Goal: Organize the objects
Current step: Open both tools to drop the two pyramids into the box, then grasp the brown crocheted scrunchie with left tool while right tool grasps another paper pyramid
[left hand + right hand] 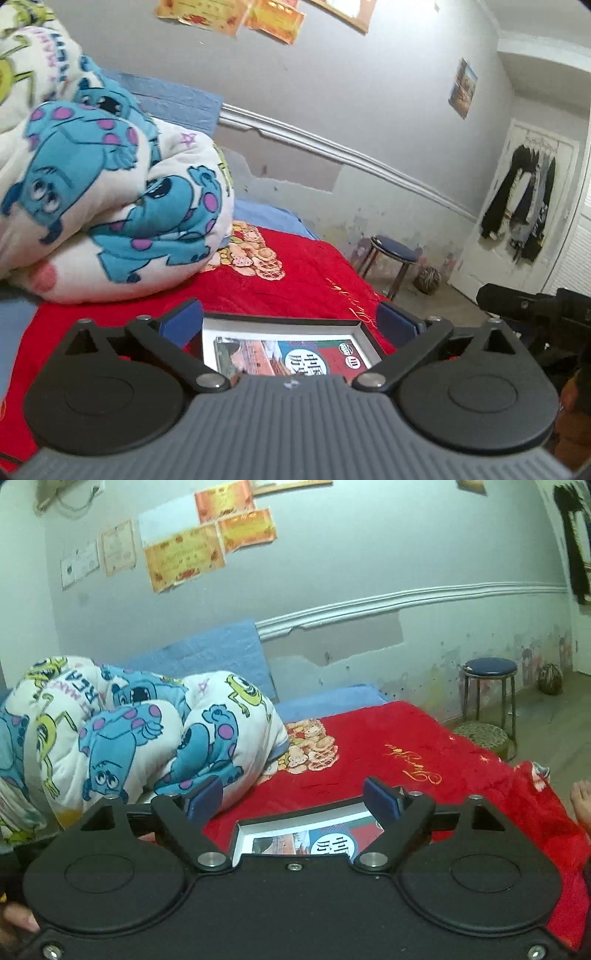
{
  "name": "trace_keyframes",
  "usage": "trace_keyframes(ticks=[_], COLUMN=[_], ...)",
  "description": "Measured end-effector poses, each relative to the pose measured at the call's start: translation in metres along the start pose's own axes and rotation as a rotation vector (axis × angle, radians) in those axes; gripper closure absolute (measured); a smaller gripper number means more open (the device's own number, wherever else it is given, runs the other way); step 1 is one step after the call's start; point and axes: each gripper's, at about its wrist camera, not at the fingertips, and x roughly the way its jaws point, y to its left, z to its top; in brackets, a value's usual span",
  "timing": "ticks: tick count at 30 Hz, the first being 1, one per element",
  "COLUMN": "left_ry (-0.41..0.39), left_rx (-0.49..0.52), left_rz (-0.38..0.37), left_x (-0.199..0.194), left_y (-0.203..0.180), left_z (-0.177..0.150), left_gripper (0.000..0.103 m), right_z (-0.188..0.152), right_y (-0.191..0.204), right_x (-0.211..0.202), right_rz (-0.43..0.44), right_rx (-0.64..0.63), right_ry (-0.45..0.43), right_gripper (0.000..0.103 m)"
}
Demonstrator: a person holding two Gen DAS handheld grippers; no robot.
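Both grippers hang with jaws spread and nothing between the pads: the left gripper [290,317] and the right gripper [293,794] each look down past their blue pads at the frame [295,350], which lies flat just below and behind the fingertips, touched by neither. Released there, it seems set down on purpose, face up, where soft bedding cannot tip it. It is rigid and rectangular, with a pale mat and glossy print. Beneath it spreads a plush red blanket [424,746] with gold embroidery. Ahead-left of both grippers bulges a puffy cartoon-print quilt [110,192], loosely folded.
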Motion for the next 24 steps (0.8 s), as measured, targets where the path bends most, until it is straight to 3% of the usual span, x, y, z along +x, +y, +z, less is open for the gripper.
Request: trace_keyframes(ticks=[3, 9, 12, 16, 19, 24], left_ry=[-0.014, -0.042, 0.006, 0.097, 0.155, 0.223], left_rx=[-0.015, 0.123, 0.132, 0.138, 0.166, 0.139], left_rz=[0.003, 0.001, -0.008, 0.065, 0.114, 0.127], left_x=[-0.011, -0.011, -0.002, 0.022, 0.042, 0.064], left_y=[0.001, -0.008, -0.009, -0.007, -0.006, -0.002], left_z=[-0.021, -0.059, -0.082, -0.114, -0.127, -0.142], left_gripper=[0.0, 0.0, 0.0, 0.0, 0.0, 0.004], right_z=[-0.022, -0.067, -0.087, -0.111, -0.129, -0.147], right_y=[-0.007, -0.028, -0.039, -0.056, -0.066, -0.07], right_x=[-0.013, -0.014, -0.011, -0.005, 0.005, 0.022], right_rz=[-0.018, -0.046, -0.068, -0.104, -0.111, -0.124], right_rx=[-0.024, -0.024, -0.007, 0.045, 0.084, 0.073], right_ry=[-0.033, 0.019, 0.052, 0.098, 0.154, 0.211], right_gripper=[0.009, 0.009, 0.009, 0.009, 0.009, 0.011])
